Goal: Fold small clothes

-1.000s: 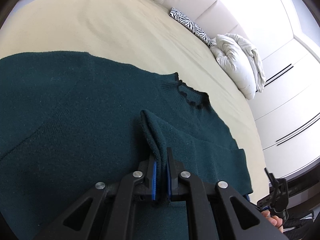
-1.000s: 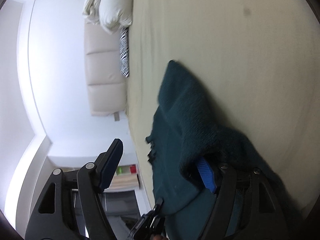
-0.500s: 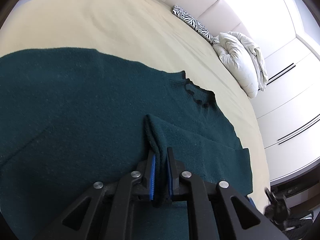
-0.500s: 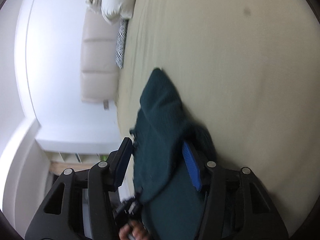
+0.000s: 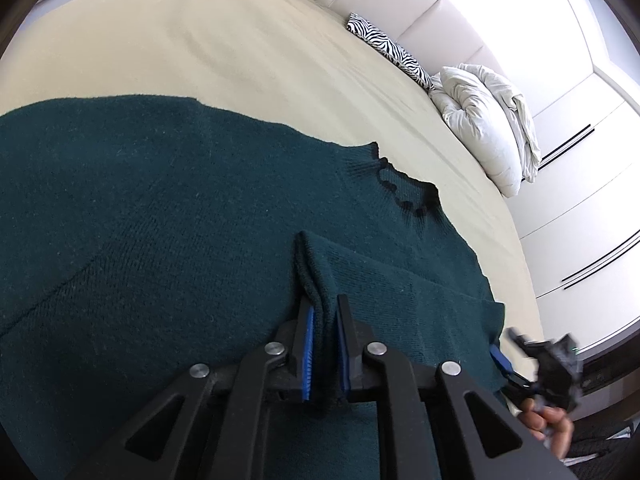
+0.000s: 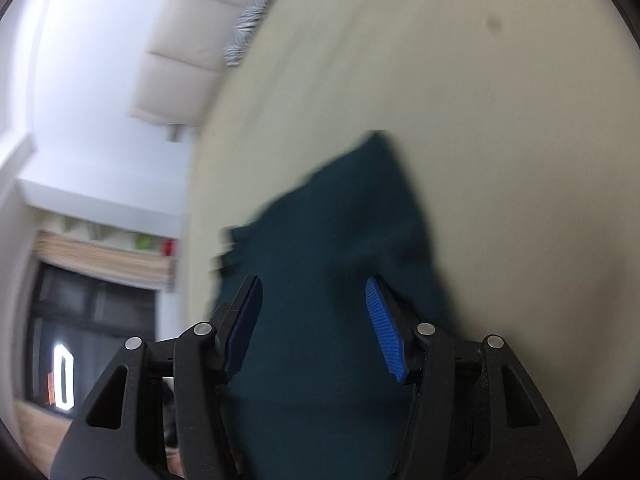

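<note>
Dark green knitted sweater (image 5: 160,220) is lying spread across a cream-covered bed (image 5: 240,48), its scalloped neckline toward a white padded headboard (image 5: 400,0). Left tongs (image 5: 325,320) are pinching a raised fold of the knit between blue pads. Right tongs (image 6: 314,320), jaws just closing yet apart, are straddling the sweater's edge, pads not pressing it. A zebra-striped cushion (image 5: 388,54) and white pillow (image 5: 480,128) are resting near the headboard.
</note>
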`<state>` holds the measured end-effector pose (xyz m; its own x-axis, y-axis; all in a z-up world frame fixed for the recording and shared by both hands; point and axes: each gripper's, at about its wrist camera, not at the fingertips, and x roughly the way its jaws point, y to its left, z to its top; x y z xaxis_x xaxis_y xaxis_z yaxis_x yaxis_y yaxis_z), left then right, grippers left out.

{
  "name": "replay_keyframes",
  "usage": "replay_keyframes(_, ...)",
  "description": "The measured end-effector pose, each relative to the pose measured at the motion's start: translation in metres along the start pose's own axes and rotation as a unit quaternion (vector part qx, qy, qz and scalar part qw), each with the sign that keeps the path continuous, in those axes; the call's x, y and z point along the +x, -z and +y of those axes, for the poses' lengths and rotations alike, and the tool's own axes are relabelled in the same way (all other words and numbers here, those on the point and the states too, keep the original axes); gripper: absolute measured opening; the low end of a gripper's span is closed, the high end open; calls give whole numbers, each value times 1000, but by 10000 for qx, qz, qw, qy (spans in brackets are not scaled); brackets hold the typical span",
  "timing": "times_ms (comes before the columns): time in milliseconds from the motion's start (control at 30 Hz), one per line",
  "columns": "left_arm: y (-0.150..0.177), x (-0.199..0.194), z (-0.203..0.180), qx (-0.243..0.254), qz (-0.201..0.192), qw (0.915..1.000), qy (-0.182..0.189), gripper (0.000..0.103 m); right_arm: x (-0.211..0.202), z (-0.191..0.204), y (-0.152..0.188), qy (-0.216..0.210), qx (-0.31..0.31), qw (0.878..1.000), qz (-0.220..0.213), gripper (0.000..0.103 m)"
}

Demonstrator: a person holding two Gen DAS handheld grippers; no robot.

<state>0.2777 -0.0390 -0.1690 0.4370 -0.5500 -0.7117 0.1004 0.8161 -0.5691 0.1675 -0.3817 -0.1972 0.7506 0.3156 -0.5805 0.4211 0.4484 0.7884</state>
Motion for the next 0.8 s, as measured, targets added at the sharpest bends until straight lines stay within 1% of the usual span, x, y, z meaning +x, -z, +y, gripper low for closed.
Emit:
replay_keyframes(33,0,0,0,19,-8,10000,9,13,3,-13,-4,-127,129,9998,-44,22)
replay_keyframes(67,0,1,1,35,-13,10000,13,13,2,-24,-7,-294,328,9990,-62,20)
replay_keyframes(100,0,1,2,33,-16,10000,23,13,-2,-28,-7,-496,474,9976,-77,23)
replay_keyframes(133,-1,2,3,14,-20,10000,44,13,-9,-27,-6,-506,446,9976,-154,25)
replay_keyframes(167,-1,3,4,-6,-29,10000,66,13,-17,-21,-5,-409,347,9982,-286,29)
replay_keyframes(200,0,4,4,2,-43,10000,69,13,-28,-15,-5,-400,261,9978,-456,33)
replay_keyframes(233,0,4,4,23,-61,10000,61,13,-34,-11,-6,-511,254,9970,-516,49)
replay_keyframes(267,1,5,3,60,-84,9999,44,13,-39,-7,-7,-624,274,9961,-552,54)
replay_keyframes(300,2,5,3,78,-97,9999,40,13,-42,-1,-10,-722,248,9954,-587,54)
replay_keyframes(367,3,6,5,96,-117,9999,62,13,-36,18,-15,-850,-72,9952,-470,54)
replay_keyframes(433,3,6,7,108,-139,9998,125,13,-16,32,-17,-744,-349,9965,-180,54)
replay_keyframes(467,4,6,8,128,-158,9997,157,13,-2,34,-19,-582,-379,9976,-33,54)
replay_keyframes(500,5,6,8,167,-172,9995,181,13,15,26,-21,-321,-288,9990,92,52)
replay_keyframes(533,6,6,9,203,-189,9994,198,13,27,17,-25,-215,-144,9996,139,42)
replay_keyframes(567,7,6,9,250,-213,9992,213,13,33,9,-29,-391,-14,9992,52,31)
replay_keyframes(600,7,6,9,276,-230,9991,216,13,33,2,-37,-469,107,9988,-84,30)
replay_keyframes(633,8,6,9,286,-239,9991,216,13,32,-5,-42,-555,226,9981,-124,31)
replay_keyframes(667,8,7,9,293,-256,9990,214,13,29,-5,-47,-552,314,9978,-191,33)
replay_keyframes(700,9,6,9,298,-271,9990,214,13,22,-3,-52,-417,282,9982,-322,33)
replay_keyframes(733,9,7,9,307,-294,9989,210,13,16,-1,-54,-254,207,9984,-468,36)
replay_keyframes(767,9,7,8,311,-306,9988,207,13,5,4,-55,-8,83,9976,-682,46)
replay_keyframes(800,9,7,8,317,-317,9988,204,13,-3,6,-53,142,11,9967,-802,51)
